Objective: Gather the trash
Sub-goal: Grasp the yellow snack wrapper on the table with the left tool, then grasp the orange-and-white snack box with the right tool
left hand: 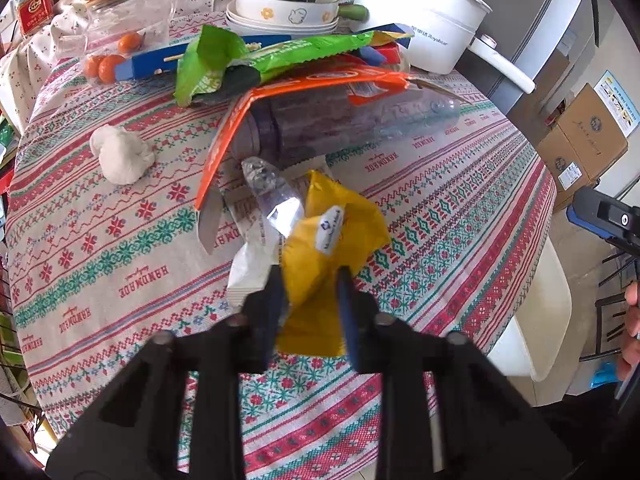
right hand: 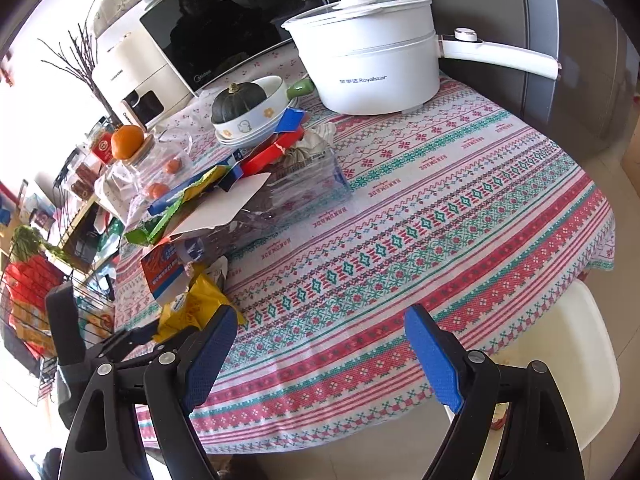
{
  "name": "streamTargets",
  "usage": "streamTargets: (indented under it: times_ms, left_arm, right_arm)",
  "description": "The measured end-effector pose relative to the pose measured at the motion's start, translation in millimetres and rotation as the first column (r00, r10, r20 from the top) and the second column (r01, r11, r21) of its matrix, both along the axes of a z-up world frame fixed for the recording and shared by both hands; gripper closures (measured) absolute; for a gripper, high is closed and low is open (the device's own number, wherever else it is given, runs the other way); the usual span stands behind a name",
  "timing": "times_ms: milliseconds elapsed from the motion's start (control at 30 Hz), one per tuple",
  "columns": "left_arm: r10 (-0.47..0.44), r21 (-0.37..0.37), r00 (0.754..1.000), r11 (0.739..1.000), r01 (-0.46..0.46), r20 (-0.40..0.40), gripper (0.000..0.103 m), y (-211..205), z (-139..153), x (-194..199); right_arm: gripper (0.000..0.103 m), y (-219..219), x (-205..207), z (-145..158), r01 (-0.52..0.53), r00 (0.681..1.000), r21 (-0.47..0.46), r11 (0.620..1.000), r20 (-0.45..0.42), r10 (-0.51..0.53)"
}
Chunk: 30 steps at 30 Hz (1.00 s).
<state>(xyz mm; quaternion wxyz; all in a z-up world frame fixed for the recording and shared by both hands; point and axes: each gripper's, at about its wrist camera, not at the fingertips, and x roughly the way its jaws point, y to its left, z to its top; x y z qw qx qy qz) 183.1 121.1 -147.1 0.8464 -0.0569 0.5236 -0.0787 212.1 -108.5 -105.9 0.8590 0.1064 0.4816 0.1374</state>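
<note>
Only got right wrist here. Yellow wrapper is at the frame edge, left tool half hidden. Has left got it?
Observer: Yes. In the left wrist view the left gripper has its fingers shut on the yellow wrapper, one on each side of its near end.
Operator: Anything else caught with it?
Observer: A white wrapper lies right against the yellow one, by one finger. I cannot tell if it is pinched too.
Operator: Any loose trash I can't see?
Observer: A crumpled white wad lies alone on the tablecloth, apart from the pile.
</note>
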Motion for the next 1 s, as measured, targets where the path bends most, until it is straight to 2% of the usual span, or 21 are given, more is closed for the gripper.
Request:
streamTargets:
  times_ms: [100, 267, 433, 667, 867, 1000]
  left_arm:
    - [0.012, -0.009, 0.999, 1.000, -0.011, 0.035, 0.097, 4.2, 10.3, -5.4]
    - [0.037, -0.033, 0.995, 0.999, -0.035, 0.092, 0.097, 20.1, 33.3, -23.0]
    - [0.030, 0.008, 0.991, 0.999, -0.032, 0.128, 0.097, 28.9, 50.6, -45.0]
    - [0.065, -0.033, 0.984, 0.998, -0.060, 0.167, 0.097, 50.8, 67.0, -66.3]
    - [0.084, -0.011, 0.979, 0.996, -0.083, 0.186, 0.097, 60.0, 69.5, -70.0]
    - [0.095, -0.010, 0.980, 0.995, -0.095, 0.176, 0.097, 65.0, 65.9, -67.7]
  right_arm:
    - [0.016, 8.7, -0.2, 0.0, -0.017, 1.000, 0.022, 1.000, 0.018, 0.017]
    - [0.016, 24.4, 2.6, 4.3, -0.038, 0.998, 0.065, 0.997, 0.058, 0.034]
    - [0.016, 41.0, 9.5, 2.6, -0.037, 0.997, 0.154, 0.987, 0.068, 0.027]
    - [0.018, 73.8, 23.6, -8.1, -0.028, 0.998, 0.270, 0.962, 0.067, 0.010]
    - [0.037, 92.8, 44.4, -30.1, 0.011, 1.000, 0.382, 0.924, 0.019, -0.020]
    - [0.060, 103.5, 57.6, -38.5, 0.014, 1.000, 0.437, 0.900, 0.020, -0.025]
